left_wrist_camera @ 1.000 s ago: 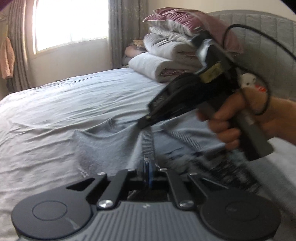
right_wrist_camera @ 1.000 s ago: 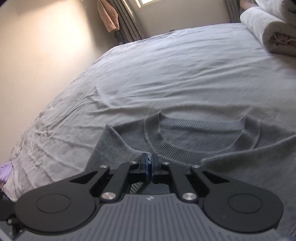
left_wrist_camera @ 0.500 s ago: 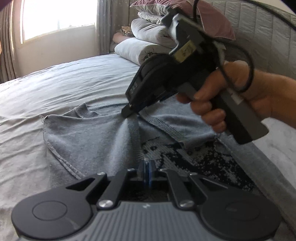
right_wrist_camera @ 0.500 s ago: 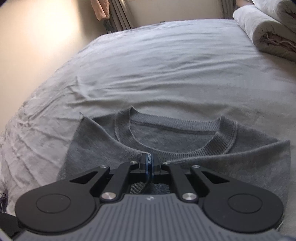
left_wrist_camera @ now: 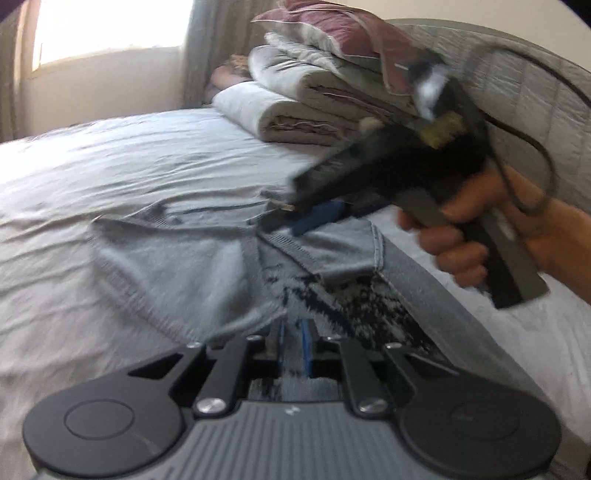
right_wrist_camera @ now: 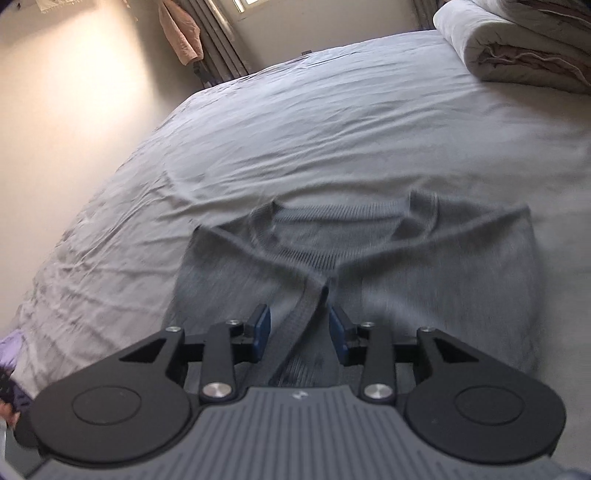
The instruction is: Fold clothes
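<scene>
A grey knit sweater [left_wrist_camera: 177, 266] [right_wrist_camera: 443, 266] with a black-and-white pattern inside lies folded on the bed, its neckline toward the far side. My left gripper [left_wrist_camera: 294, 332] is low at the sweater's near edge. Its jaws are opening, a narrow gap shows between the blue pads, and knit fabric still fills that gap. My right gripper [right_wrist_camera: 299, 328] is opening too. Its pads stand well apart, and a ribbed strip of the sweater lies loose between them, touching neither pad. In the left wrist view the right gripper [left_wrist_camera: 284, 218] hovers just above the sweater, held by a hand [left_wrist_camera: 480, 236].
The grey bed sheet [right_wrist_camera: 332, 129] stretches wide beyond the sweater. Folded quilts and a pillow [left_wrist_camera: 314, 103] [right_wrist_camera: 517, 48] are stacked at the head, against a padded headboard [left_wrist_camera: 535, 92]. A wall [right_wrist_camera: 74, 110] runs along the bed's left side. A peach garment [right_wrist_camera: 181, 33] hangs by the curtain.
The right gripper's jaws have opened and let go of the sweater's ribbed edge. The left pads have parted a little. Both hands have drawn back, and the sweater now lies flatter on the bed.
</scene>
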A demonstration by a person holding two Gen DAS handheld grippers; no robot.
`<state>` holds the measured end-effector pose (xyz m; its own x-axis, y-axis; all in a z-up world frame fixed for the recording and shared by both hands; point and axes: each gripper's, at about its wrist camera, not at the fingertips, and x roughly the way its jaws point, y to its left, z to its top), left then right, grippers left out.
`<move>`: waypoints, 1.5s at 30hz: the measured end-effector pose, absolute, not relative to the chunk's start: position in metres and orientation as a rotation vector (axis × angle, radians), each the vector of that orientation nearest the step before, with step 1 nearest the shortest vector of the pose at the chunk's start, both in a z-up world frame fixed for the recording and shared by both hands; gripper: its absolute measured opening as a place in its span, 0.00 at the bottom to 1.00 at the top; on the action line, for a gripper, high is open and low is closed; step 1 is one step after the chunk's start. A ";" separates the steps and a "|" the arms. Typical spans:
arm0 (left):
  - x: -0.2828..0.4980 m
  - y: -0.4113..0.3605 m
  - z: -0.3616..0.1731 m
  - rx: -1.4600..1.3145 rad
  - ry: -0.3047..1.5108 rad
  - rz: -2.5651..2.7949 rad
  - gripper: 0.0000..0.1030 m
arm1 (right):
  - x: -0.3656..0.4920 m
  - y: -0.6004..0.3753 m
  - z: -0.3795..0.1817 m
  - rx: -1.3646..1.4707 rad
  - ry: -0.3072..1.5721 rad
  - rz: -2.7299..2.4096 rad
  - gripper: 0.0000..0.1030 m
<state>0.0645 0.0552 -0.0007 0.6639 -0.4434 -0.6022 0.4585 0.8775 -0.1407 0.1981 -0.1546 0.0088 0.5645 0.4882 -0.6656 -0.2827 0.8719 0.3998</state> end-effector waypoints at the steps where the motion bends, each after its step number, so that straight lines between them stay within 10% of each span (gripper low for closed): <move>1: 0.057 0.059 0.002 0.015 0.684 -0.489 0.10 | 0.188 -0.156 0.010 0.266 0.864 0.466 0.39; 19: -0.096 0.071 0.008 0.118 0.844 -0.228 0.11 | 0.067 -0.118 -0.021 0.591 1.060 0.709 0.38; 27: -0.125 0.058 -0.003 0.244 0.865 -0.154 0.26 | 0.050 -0.085 -0.034 0.548 1.159 0.746 0.36; 36: -0.130 0.054 -0.004 0.279 0.864 -0.066 0.07 | 0.037 -0.070 -0.035 0.494 1.086 0.789 0.08; 45: -0.131 0.040 0.020 0.231 0.839 -0.115 0.07 | 0.044 -0.104 -0.014 0.532 1.008 0.761 0.04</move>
